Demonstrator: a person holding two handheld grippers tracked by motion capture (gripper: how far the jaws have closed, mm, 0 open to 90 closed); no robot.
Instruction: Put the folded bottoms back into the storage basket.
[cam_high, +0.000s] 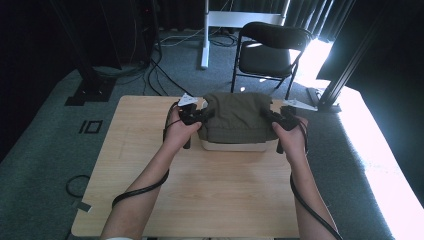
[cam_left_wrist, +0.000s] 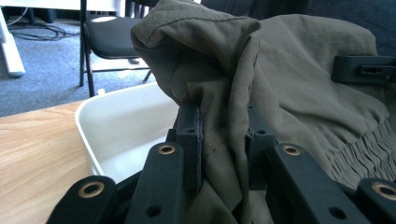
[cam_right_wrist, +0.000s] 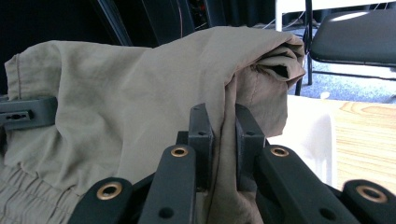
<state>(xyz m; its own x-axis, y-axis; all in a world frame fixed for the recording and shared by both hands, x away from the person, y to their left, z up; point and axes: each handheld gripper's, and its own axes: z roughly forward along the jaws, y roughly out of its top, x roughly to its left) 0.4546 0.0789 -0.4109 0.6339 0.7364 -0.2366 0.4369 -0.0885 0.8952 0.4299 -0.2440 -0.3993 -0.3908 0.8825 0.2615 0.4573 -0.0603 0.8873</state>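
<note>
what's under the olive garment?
A white bin: its rim and inner wall show beneath the garment, which both grippers, left and right, pinch. The cloth hides anything else inside.

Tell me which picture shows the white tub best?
The left gripper view: the white tub shows its rim and hollow inside beside the olive garment. The high view shows a front strip; the right gripper view shows a wall.
</note>
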